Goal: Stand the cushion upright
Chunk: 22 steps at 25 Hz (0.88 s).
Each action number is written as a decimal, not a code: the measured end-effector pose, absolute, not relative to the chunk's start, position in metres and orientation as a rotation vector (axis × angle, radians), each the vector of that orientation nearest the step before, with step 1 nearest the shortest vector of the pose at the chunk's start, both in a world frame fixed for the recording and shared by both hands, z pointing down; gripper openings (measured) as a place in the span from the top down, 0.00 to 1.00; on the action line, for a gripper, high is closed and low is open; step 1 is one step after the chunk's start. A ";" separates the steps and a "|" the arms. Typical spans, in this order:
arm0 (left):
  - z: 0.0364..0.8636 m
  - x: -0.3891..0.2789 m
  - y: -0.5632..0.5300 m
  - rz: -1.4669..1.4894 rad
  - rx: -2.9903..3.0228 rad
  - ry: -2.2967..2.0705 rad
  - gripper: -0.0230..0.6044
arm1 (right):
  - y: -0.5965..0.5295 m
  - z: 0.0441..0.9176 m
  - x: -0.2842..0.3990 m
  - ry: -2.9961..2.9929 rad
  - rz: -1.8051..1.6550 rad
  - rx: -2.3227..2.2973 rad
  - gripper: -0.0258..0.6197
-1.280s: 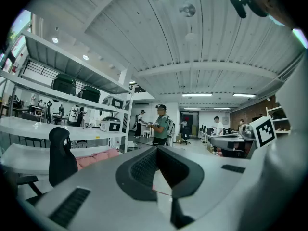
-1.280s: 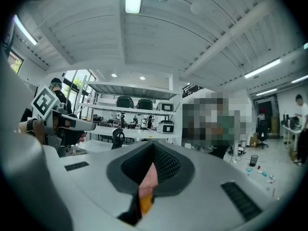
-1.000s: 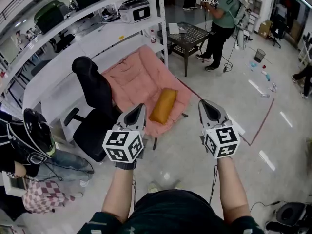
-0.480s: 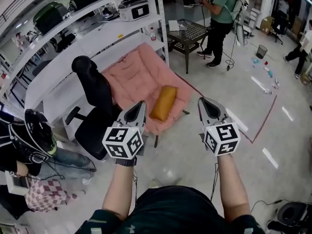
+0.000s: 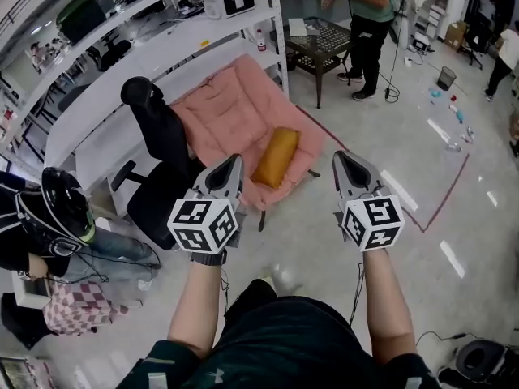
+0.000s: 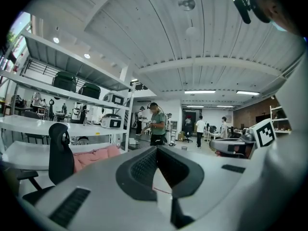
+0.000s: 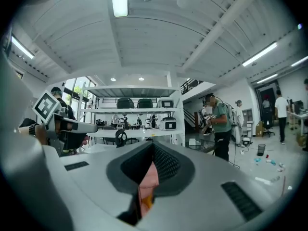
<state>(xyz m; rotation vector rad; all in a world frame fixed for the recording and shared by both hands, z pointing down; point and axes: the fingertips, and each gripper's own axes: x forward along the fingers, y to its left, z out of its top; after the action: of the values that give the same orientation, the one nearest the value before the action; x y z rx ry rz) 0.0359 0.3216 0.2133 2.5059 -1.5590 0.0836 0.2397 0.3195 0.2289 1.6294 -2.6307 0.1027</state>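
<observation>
— Where's the cushion?
— The mustard-yellow oblong fabric cushion (image 5: pixel 276 157) lies flat on the pink quilted lounge seat (image 5: pixel 223 116). A black office chair (image 5: pixel 158 156) stands just left of it.
— And the jaws?
— The left gripper (image 5: pixel 234 162) and right gripper (image 5: pixel 340 159) are both pressed together, empty, apart from the cushion.

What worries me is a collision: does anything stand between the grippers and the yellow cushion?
Nothing visible does: the yellow cushion lies in the open on the pink chair, ahead of the left gripper and right gripper. The black office chair stands off to the left.
</observation>
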 end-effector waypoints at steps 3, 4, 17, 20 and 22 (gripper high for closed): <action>0.220 0.033 0.312 0.088 2.492 -1.564 0.95 | 0.310 0.236 0.236 -2.629 0.118 1.617 0.96; 0.223 0.031 0.308 0.088 2.487 -1.564 0.95 | 0.306 0.239 0.234 -2.625 0.124 1.613 0.96; 0.271 0.002 0.195 0.105 2.452 -1.502 0.95 | 0.200 0.282 0.199 -2.563 0.203 1.597 0.96; 0.284 -0.012 0.156 0.107 2.445 -1.487 0.95 | 0.163 0.296 0.184 -2.538 0.227 1.592 0.96; 0.290 -0.021 0.128 0.107 2.449 -1.475 0.95 | 0.139 0.304 0.172 -2.521 0.240 1.588 0.96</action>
<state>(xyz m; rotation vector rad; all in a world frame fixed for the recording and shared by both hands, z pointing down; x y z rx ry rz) -0.0205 0.1283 0.2904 2.4491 -1.4750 0.1070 0.1718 0.1387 0.3042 1.5882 -2.5212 0.2398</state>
